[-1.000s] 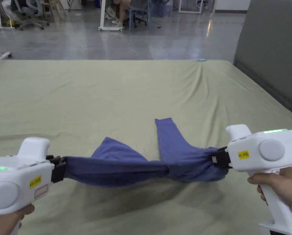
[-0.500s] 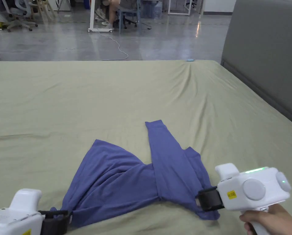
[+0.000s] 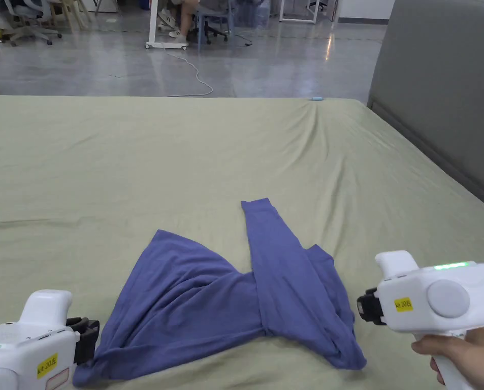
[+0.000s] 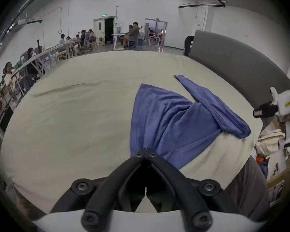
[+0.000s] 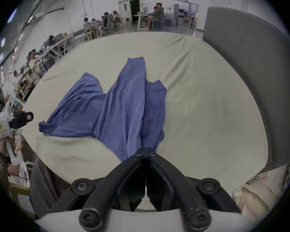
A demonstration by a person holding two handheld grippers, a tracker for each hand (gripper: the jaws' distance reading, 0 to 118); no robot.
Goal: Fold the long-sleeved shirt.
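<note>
Shirt: the blue long-sleeved shirt lies on the bed, near its front edge, crumpled rather than flat; one sleeve runs away from the person toward the far side.
Long axis: the bunched body runs left to right along the front edge, from a low corner on the left to a folded lump on the right.
Left tool: the left tool sits at the shirt's left corner; in the left gripper view its jaws are pressed together with the blue cloth right at their tips. Whether cloth is pinched between them, I cannot tell.
Right tool: the right tool hangs just beside the shirt's right end, apart from the cloth in the head view; in the right gripper view its jaws are pressed together, seemingly on nothing.
Key relation: each tool has one end of the shirt in front of it, the shirt lying between the two; the left tool is the nearer to its corner.
Next move, as a judgement: the cloth needs spreading flat, so each tool would take the end on its own side.
</note>
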